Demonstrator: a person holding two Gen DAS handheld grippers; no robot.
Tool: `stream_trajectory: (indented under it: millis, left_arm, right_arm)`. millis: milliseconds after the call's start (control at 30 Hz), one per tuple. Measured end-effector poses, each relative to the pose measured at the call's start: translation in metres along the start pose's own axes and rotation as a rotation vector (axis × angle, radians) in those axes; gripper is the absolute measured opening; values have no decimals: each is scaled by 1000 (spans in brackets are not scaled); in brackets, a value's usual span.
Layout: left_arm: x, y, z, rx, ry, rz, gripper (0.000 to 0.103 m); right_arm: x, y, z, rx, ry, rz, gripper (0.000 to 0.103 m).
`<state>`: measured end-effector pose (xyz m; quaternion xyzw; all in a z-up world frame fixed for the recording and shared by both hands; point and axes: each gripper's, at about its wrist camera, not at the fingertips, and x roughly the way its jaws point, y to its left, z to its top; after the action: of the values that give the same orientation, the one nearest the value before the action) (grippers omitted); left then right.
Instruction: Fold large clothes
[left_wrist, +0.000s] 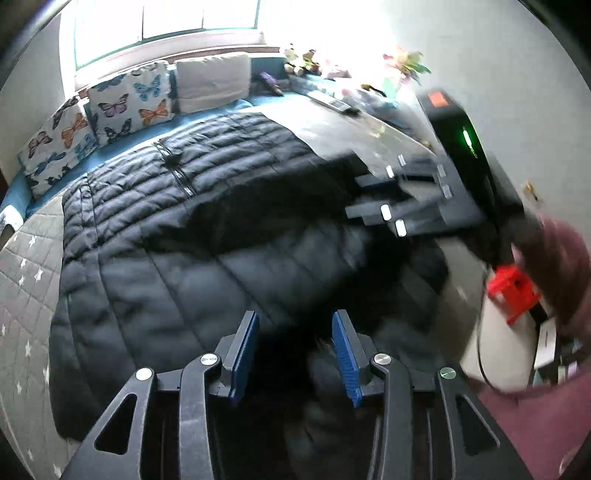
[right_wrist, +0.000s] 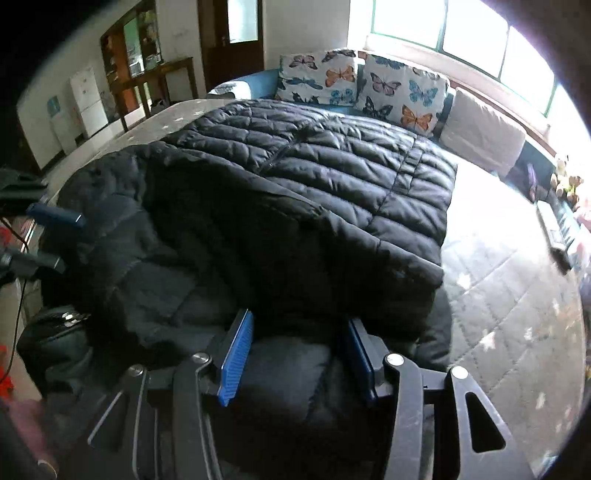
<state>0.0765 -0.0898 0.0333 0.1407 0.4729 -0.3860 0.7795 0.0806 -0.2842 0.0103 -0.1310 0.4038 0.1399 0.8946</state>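
The black puffer coat (right_wrist: 295, 192) lies spread across the bed (right_wrist: 509, 302), filling the centre of both views, one flap already turned over at lower centre. We judge it bulky, soft and slippery-shelled, springing back unless pressed. Our left gripper (left_wrist: 293, 354) hangs with jaws wide above the near hem; our right gripper (right_wrist: 299, 354) has jaws wide astride a padded fold. We would pinch seams or hem edges, not the puffed panels.

The left black two-finger gripper with blue ribbed pads (left_wrist: 294, 354) is held with jaws spread apart. The right black blue-padded gripper (right_wrist: 297, 354) is likewise held parted, angled downward.
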Motion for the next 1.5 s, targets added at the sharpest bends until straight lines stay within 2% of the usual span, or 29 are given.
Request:
stream_trajectory:
  millis: [133, 267, 467, 500, 533, 567, 667, 733, 833, 933, 1033, 1167, 1233, 1300, 1500]
  left_arm:
    - [-6, -17, -31, 15, 56, -10, 45]
    - [2, -28, -54, 21, 123, 2, 45]
    - [14, -33, -73, 7, 126, 29, 44]
    - [16, -34, -74, 17, 120, 52, 41]
    - [17, -36, -75, 28, 116, 70, 30]
    - [18, -38, -76, 43, 114, 89, 24]
    - [12, -42, -76, 74, 83, 122, 13]
    - [1, -40, -71, 78, 48, 142, 12]
    - [-14, -22, -59, 29, 6, 138, 11]
    - [-20, -4, -45, -37, -11, 109, 10]
    - [-24, 12, -37, -88, -28, 78, 10]
    - [-29, 32, -35, -174, -16, -15, 12]
    - [-35, 35, -39, -173, -13, -23, 12]
    - [-49, 35, -48, -164, -31, -14, 12]
    - [-86, 33, -89, -117, -42, 100, 12]
  right_arm:
    - [-27, 12, -9, -71, -20, 3, 55]
    - [-44, 32, -27, -177, -1, 9, 57]
    - [-51, 66, -61, -364, 55, 38, 61]
    - [-50, 72, -67, -392, 66, 50, 62]
    - [-47, 79, -73, -421, 80, 60, 62]
    - [-44, 86, -78, -453, 88, 61, 62]
    - [-41, 106, -90, -572, 46, 25, 74]
    - [-37, 116, -94, -636, 18, 7, 75]
    - [-29, 127, -94, -704, -31, -12, 75]
    - [-20, 127, -85, -691, -47, 15, 75]
    - [-15, 119, -73, -623, -45, 64, 74]
    - [-15, 106, -58, -475, -22, 145, 52]
    - [-20, 97, -47, -394, -31, 168, 40]
    - [-26, 83, -34, -310, -48, 205, 36]
    - [-31, 61, -10, -147, -79, 288, 32]
